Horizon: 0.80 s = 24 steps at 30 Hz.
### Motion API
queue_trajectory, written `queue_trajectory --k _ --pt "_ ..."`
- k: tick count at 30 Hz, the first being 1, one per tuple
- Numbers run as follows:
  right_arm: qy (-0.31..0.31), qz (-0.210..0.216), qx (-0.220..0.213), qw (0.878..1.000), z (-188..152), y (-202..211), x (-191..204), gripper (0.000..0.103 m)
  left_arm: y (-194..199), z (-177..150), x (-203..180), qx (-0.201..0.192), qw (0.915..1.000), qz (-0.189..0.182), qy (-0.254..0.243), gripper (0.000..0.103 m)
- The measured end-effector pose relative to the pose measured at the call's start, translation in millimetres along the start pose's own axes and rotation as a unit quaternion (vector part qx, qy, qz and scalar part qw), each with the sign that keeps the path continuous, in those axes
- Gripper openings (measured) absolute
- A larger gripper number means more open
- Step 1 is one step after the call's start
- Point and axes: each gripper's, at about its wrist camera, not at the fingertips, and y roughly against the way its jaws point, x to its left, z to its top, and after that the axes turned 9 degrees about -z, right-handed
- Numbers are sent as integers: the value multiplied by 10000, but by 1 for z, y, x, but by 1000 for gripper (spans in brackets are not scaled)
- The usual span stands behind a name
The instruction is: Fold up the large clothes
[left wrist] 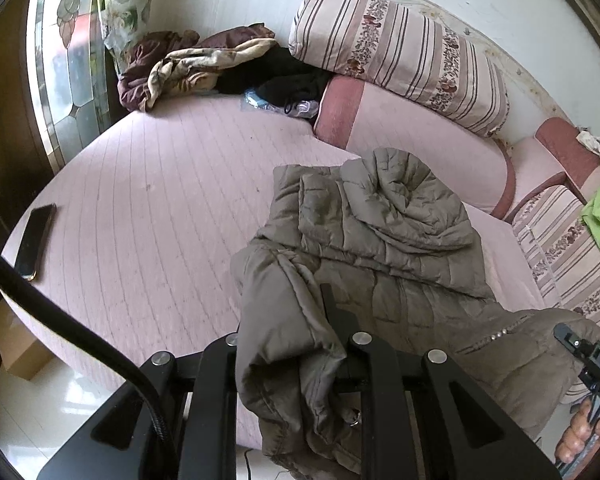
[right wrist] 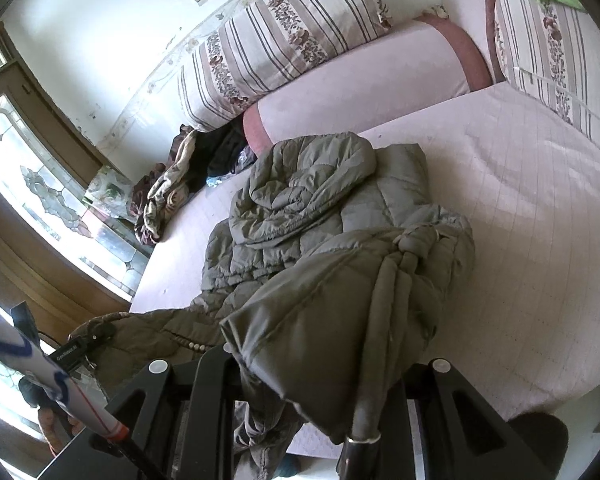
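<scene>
Two grippers, the left gripper (left wrist: 300,344) and right gripper (right wrist: 300,360), each clamp the jacket's (left wrist: 380,240) near hem at the bed's (left wrist: 140,200) front edge; they should lift evenly and carry it toward the hood.

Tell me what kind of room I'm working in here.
Most likely a bedroom in a home: a bed with a pink quilted cover, striped floral bolsters along the wall, and a stained-glass door or window beside it. The padded jacket lies on the bed.
</scene>
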Motion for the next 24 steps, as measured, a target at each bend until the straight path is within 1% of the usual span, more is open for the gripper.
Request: queue_trajectory --k 7,12,18,24 --pt "88 -122 -79 9999 23 -12 7 24 -13 18 0 -55 9999 58 -63 19" --pt "115 -178 -13 9998 43 -26 11 24 -24 35 -4 -56 9998 135 -138 19" --pt "250 -315 -15 9992 60 -36 16 24 -37 50 -13 -108 9993 241 -260 19" --pt "143 -358 -59 9992 70 -44 12 24 -56 63 -23 -175 9973 531 -484 20"
